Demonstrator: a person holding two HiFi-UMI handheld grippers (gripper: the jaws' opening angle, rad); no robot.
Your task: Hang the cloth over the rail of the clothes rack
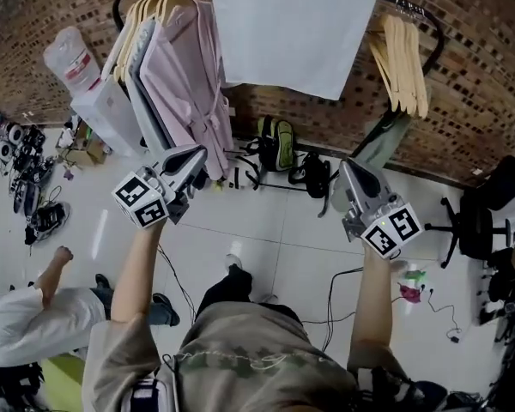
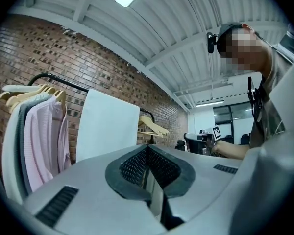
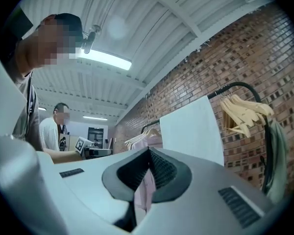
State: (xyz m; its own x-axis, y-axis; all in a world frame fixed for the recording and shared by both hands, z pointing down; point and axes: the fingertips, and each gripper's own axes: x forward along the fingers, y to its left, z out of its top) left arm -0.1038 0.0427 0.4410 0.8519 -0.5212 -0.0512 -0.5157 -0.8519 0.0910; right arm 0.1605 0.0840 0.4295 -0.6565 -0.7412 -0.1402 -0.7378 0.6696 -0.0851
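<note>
Well, cloth [image 1: 292, 28] is already draped over the rail [image 1: 436, 37] of the clothes rack, between pink garments [image 1: 184, 84] and bare wooden hangers [image 1: 403, 58]. Left tool [image 1: 196, 154] and right tool [image 1: 347, 168] are both closed with nothing between the jaws, well apart from the cloth and below it in the head view. Risk: nothing pins the cloth, so uneven front/back lengths could let it slide off. A tool passing close could snag the hem and drag it down.

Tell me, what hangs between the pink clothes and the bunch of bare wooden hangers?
The white cloth, draped over the rail; the head view shows it.
</note>
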